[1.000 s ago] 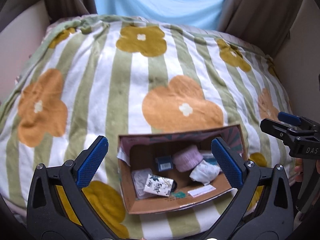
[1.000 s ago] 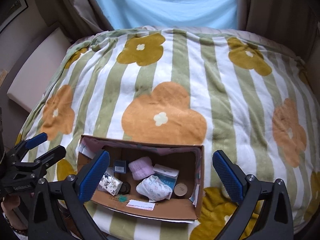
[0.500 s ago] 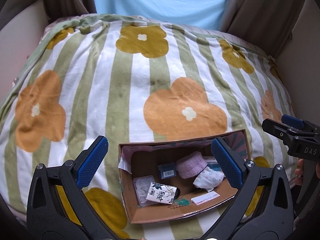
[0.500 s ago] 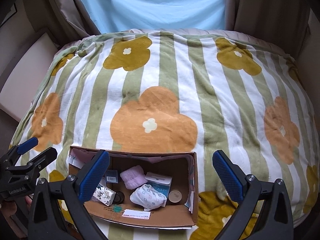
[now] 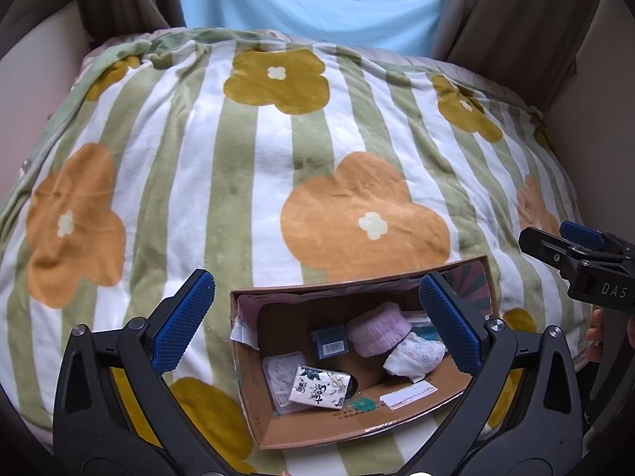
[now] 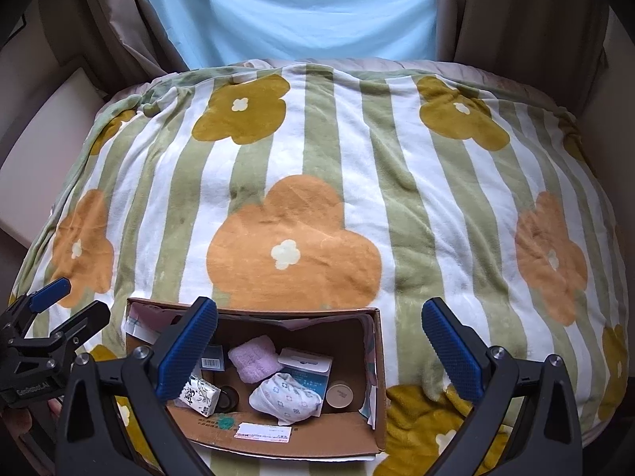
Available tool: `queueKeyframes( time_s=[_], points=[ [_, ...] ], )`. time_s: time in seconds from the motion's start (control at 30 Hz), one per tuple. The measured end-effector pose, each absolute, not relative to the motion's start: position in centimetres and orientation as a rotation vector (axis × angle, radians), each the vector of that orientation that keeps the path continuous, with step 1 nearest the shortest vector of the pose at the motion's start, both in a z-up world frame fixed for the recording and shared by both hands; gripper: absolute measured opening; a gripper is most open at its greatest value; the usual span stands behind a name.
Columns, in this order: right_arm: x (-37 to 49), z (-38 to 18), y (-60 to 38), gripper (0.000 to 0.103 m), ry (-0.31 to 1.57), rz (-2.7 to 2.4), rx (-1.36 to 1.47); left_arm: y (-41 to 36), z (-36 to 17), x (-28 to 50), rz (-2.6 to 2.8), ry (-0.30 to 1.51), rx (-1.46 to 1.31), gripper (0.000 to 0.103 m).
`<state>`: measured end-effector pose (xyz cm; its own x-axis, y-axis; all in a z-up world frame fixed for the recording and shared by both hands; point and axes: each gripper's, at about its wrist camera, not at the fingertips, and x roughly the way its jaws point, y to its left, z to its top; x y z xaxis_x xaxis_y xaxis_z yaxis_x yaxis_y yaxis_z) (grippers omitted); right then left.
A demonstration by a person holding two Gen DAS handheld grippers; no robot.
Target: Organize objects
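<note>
Left to right: the left tongs (image 5: pixel 317 325) hang spread wide and empty over the left half of the cardboard box (image 5: pixel 278 432) on the bed's flowered blanket (image 5: pixel 246 182). The box's long axis runs across both tongs. The right tongs (image 6: pixel 317 345), equally wide and empty, straddle its right half, so the pink cloth (image 6: pixel 256 363) seems about equally reachable.

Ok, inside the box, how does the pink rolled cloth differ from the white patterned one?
The pink cloth is plain, ribbed and rolled into a neat cylinder; the white cloth has small printed motifs and lies loosely bunched. The pink one lies nearer the far wall of the cardboard box, the white one nearer the front. Both are soft fabric, lying side by side in the box.
</note>
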<state>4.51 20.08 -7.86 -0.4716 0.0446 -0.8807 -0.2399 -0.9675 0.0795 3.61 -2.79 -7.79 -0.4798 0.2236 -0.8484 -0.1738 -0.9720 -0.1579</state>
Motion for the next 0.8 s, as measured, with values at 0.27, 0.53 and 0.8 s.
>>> queueKeyframes(
  time_s=[0.27,0.53,0.8],
  points=[
    [4.52,-7.87,20.07,0.102,0.286,2.545,-1.512,-3.00,-8.11,3.49,2.521,-0.087,-1.462,0.103],
    [4.15,-7.89,20.24,0.103,0.287,2.549,-1.505,-3.15,-8.13,3.53,2.523,-0.085,-1.458,0.103],
    [4.03,-7.93,20.16,0.102,0.285,2.547,-1.506,-3.26,-8.20,3.37,2.521,-0.093,-1.464,0.103]
  ],
)
